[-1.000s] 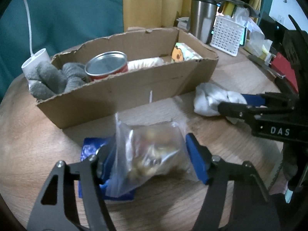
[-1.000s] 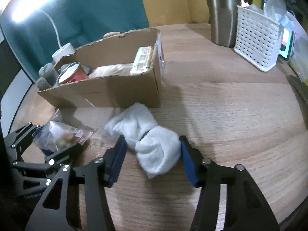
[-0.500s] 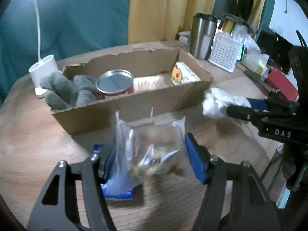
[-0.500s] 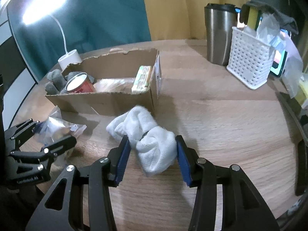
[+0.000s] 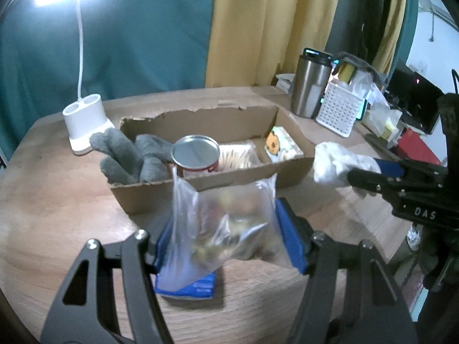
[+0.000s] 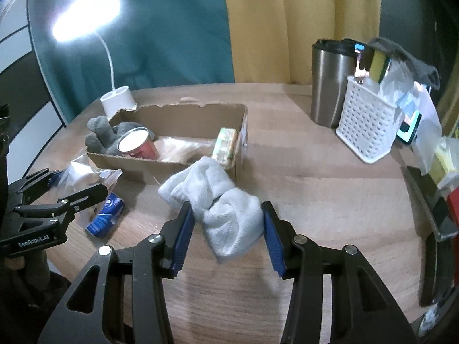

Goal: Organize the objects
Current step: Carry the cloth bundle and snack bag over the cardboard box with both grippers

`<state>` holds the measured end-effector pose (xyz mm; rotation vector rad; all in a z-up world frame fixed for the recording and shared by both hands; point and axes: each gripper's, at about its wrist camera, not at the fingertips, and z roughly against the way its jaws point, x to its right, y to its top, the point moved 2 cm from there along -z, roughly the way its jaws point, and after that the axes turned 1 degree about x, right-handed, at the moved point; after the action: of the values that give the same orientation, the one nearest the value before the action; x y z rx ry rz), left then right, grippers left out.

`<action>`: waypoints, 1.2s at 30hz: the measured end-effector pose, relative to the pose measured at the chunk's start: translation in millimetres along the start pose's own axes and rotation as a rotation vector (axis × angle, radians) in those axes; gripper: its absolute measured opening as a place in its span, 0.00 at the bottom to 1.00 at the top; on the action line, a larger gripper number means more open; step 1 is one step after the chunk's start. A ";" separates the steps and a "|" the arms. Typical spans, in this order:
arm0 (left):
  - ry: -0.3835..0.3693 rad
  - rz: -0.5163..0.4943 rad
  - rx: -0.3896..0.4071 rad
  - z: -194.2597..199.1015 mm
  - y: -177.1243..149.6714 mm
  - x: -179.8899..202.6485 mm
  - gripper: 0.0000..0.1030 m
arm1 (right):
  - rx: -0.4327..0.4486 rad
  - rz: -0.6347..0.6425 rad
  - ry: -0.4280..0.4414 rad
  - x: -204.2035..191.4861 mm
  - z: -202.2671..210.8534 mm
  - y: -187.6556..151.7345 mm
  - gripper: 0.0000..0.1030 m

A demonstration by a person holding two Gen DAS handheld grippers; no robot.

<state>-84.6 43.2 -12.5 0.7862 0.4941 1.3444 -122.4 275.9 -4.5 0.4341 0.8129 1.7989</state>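
Two grippers each hold something above the wooden table (image 6: 330, 183). Low in the left wrist view, the left gripper (image 5: 229, 235) stands partly open, its blue pads pinching a clear plastic bag (image 5: 226, 226). At bottom centre of the right wrist view, the right gripper (image 6: 226, 232), jaws narrowed, squeezes a white sock bundle (image 6: 218, 197) before the cardboard box (image 6: 178, 166).

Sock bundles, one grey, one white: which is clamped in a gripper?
The white rolled sock bundle, pinched between the right gripper pads above the wooden table. The grey sock bundle sits in the cardboard box, at its lamp-side end.
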 end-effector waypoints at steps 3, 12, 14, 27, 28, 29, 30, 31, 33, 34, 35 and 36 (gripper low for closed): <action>-0.005 0.024 0.011 4.3 4.1 -6.2 0.63 | 0.012 0.012 0.009 -3.2 2.1 5.8 0.48; 0.029 0.047 0.054 14.0 19.5 -17.3 0.63 | 0.046 0.051 0.040 -11.9 3.3 25.2 0.48; 0.033 0.047 0.058 14.2 22.5 -18.2 0.63 | 0.050 0.056 0.048 -13.0 1.7 29.1 0.48; 0.058 0.054 0.071 5.7 40.9 -21.3 0.63 | 0.055 0.069 0.082 -9.8 -13.0 44.2 0.48; 0.060 0.054 0.071 4.4 41.9 -21.4 0.63 | 0.054 0.071 0.083 -9.5 -14.6 45.7 0.48; 0.061 0.055 0.071 3.2 42.7 -21.6 0.63 | 0.054 0.071 0.085 -9.1 -16.1 47.1 0.48; 0.062 0.056 0.071 2.1 43.7 -22.0 0.63 | 0.054 0.073 0.086 -8.7 -17.6 48.6 0.48; 0.063 0.056 0.070 0.5 44.7 -22.5 0.63 | 0.053 0.074 0.087 -8.5 -18.8 49.7 0.48; 0.063 0.056 0.069 -1.1 45.9 -23.1 0.63 | 0.052 0.073 0.089 -8.1 -22.0 52.2 0.48; 0.063 0.056 0.068 -3.4 47.8 -23.9 0.63 | 0.052 0.071 0.092 -7.7 -23.4 53.4 0.48; 0.062 0.055 0.066 -5.6 49.3 -24.6 0.63 | 0.051 0.070 0.095 -7.7 -25.1 54.3 0.48; 0.061 0.056 0.066 -7.9 50.7 -25.4 0.63 | 0.050 0.070 0.097 -7.9 -26.9 54.9 0.48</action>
<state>-128.7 21.8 17.0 0.8198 0.5703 1.4131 -173.7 248.8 16.2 0.4146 0.9213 1.8791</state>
